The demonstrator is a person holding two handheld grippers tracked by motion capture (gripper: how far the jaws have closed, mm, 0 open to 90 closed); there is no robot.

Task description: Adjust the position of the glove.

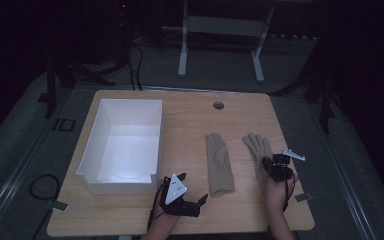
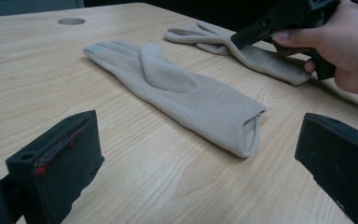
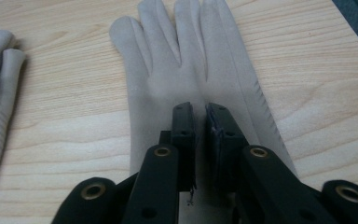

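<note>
So the right gripper (image 3: 200,116) is sitting at the lower right of the high view, jaws nearly clenched over 1 beige glove (image 3: 191,60). Left gripper (image 1: 189,196) is hanging released, lower middle, near the other glove (image 1: 219,164).

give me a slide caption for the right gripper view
Right gripper with nearly closed jaws over the palm of a beige glove lying flat on the wooden table.

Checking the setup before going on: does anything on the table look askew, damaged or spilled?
Nothing stands out. Both gloves, the left and the right, lie flat and intact on the table; the white box sits upright.
</note>
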